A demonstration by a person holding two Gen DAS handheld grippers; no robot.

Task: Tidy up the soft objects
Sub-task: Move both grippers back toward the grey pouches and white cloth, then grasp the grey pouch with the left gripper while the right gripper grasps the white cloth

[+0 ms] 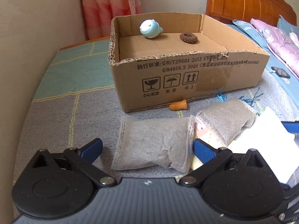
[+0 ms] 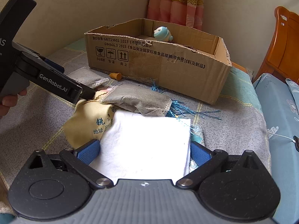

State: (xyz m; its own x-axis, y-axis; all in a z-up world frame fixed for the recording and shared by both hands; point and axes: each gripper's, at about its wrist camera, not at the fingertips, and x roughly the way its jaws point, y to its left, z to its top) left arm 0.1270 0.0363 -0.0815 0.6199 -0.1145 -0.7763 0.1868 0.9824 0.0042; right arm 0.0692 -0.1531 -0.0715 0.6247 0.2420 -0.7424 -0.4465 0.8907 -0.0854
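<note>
A bed covered with a grey and teal checked blanket (image 1: 56, 112) holds a scatter of soft items and an open cardboard box (image 1: 186, 78).

Farthest left, the left gripper (image 1: 147, 147) hangs low over the blanket with its blue fingers (image 1: 92, 147) spread wide. Between them lies a grey fabric pouch (image 1: 153, 143); whether the pads touch it cannot be told, and nothing is clamped. Seen from the right wrist camera, this gripper reaches in from the left, with part of a hand (image 2: 7, 100) on its handle.

Just right of that pouch, end to end with it, lies a second grey pouch (image 2: 134, 99), resting partly on a yellow cloth with blue print (image 2: 87, 119). Blue tassel threads (image 2: 179, 110) spread from beneath it.

Nearer the front, a folded white cloth (image 2: 147, 141) overlaps the yellow one. The right gripper (image 2: 144, 152) stands wide open with its blue fingers (image 2: 89, 152) on either side of the white cloth, not closed on it.

Behind all of this sits the box, printed with handling symbols. Inside are a pale blue plush toy (image 1: 150, 29) at the back left and a brown ring-shaped object (image 1: 188, 36) to its right. A small orange object (image 1: 178, 105) lies on the blanket against the box's front wall.

To the far right is a wooden headboard (image 1: 248, 1), with patterned bedding (image 1: 276, 43) below it.
</note>
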